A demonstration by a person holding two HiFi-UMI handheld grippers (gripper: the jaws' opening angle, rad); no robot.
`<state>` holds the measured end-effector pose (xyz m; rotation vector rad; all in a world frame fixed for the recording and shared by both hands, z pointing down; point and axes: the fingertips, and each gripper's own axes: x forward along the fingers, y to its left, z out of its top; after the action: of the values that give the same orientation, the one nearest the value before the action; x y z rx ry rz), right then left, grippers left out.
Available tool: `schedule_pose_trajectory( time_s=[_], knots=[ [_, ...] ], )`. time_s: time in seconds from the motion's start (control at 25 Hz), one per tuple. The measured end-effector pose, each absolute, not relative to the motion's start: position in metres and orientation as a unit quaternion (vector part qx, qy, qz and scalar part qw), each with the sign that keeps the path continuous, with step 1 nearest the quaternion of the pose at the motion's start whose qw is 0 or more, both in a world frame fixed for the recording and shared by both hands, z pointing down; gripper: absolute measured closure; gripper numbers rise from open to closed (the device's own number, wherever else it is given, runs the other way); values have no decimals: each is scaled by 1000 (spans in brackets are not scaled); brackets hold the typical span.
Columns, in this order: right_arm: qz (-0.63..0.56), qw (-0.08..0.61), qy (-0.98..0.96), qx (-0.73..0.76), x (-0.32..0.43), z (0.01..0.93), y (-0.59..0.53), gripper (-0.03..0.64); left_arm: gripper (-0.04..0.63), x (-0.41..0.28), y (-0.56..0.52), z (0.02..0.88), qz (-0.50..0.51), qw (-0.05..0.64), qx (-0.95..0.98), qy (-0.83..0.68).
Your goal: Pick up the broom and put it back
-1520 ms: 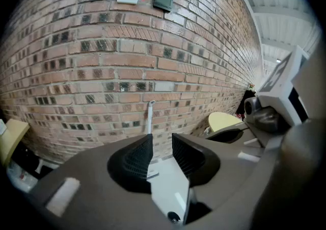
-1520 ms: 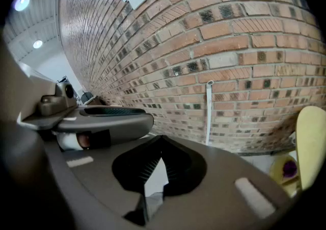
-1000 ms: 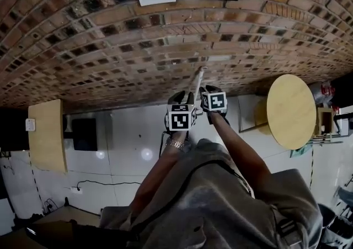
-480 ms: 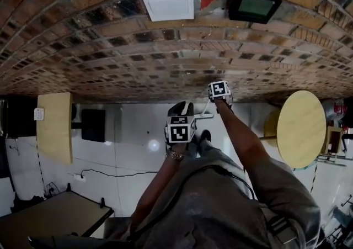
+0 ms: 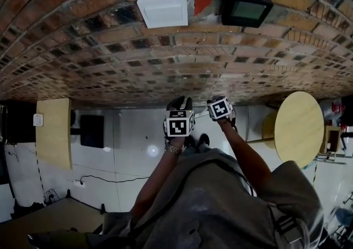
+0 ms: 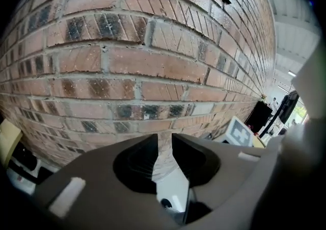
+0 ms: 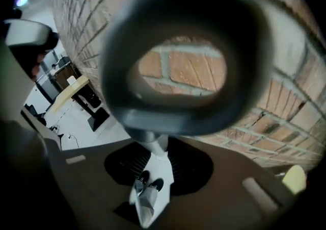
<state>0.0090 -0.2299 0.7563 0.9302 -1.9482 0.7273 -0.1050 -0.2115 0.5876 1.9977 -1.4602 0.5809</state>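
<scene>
In the right gripper view the broom's dark ring-shaped handle end [image 7: 178, 119] fills the picture close to the camera. Its pale stem [image 7: 153, 145] runs down between the jaws of my right gripper [image 7: 153, 148], which are closing around it without clearly pressing. In the head view both grippers are low in front of the brick wall, the left gripper [image 5: 180, 102] just left of the right gripper [image 5: 217, 101]; the broom is hidden there. My left gripper [image 6: 164, 140] stands narrowly open with nothing between its jaws, and the right gripper's marker cube [image 6: 238, 133] shows beside it.
The brick wall [image 5: 165, 60] stands directly ahead, with a white box [image 5: 162, 9] and a dark device [image 5: 245, 9] mounted on it. A round wooden table [image 5: 298, 126] is at the right. At the left are a rectangular wooden top [image 5: 53, 132] and a black box [image 5: 91, 130].
The right gripper rose toward the wall, then dropped back beside the left gripper. The thin white handle seen a second ago no longer shows in the head view.
</scene>
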Motion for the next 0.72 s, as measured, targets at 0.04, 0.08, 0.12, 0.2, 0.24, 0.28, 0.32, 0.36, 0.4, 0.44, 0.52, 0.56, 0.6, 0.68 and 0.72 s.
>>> schedule_pose_trajectory(
  time_s=[0.04,0.08,0.12,0.2,0.24,0.28,0.32,0.36,0.4,0.44,0.52,0.56,0.6,0.68,0.72],
  knots=[
    [277,416,-783,369,9,740,-226,517,506,-103,-216,585,217,291,755,-546],
    [266,412,-789,370,9,722,-223,517,506,-100,-221,582,216,286,759,-544],
    [258,406,-794,371,9,704,-221,517,506,-97,-224,580,216,281,762,-542],
    [249,385,-805,376,9,668,-221,516,506,-92,-231,576,215,270,768,-539],
    [248,372,-810,379,8,653,-223,517,509,-89,-234,574,214,265,771,-539],
    [249,360,-813,384,9,639,-225,515,515,-87,-237,573,212,260,773,-539],
    [251,350,-815,389,10,627,-227,515,522,-85,-239,572,210,257,775,-538],
    [253,340,-816,394,12,617,-229,515,529,-82,-241,570,208,256,777,-537],
    [255,332,-817,398,13,609,-232,516,539,-80,-242,569,205,256,778,-535],
    [257,325,-817,401,14,603,-234,517,552,-77,-243,567,201,258,780,-534],
    [263,315,-817,404,13,595,-237,515,559,-72,-244,564,194,262,782,-531],
    [265,311,-818,404,12,593,-237,517,567,-70,-245,563,190,265,784,-529],
    [266,308,-820,402,10,591,-237,515,578,-66,-245,562,187,268,785,-526],
    [265,306,-823,398,8,587,-234,515,591,-60,-243,561,188,269,790,-519],
    [263,306,-825,396,7,586,-232,515,591,-57,-242,560,191,267,791,-516]
  ],
)
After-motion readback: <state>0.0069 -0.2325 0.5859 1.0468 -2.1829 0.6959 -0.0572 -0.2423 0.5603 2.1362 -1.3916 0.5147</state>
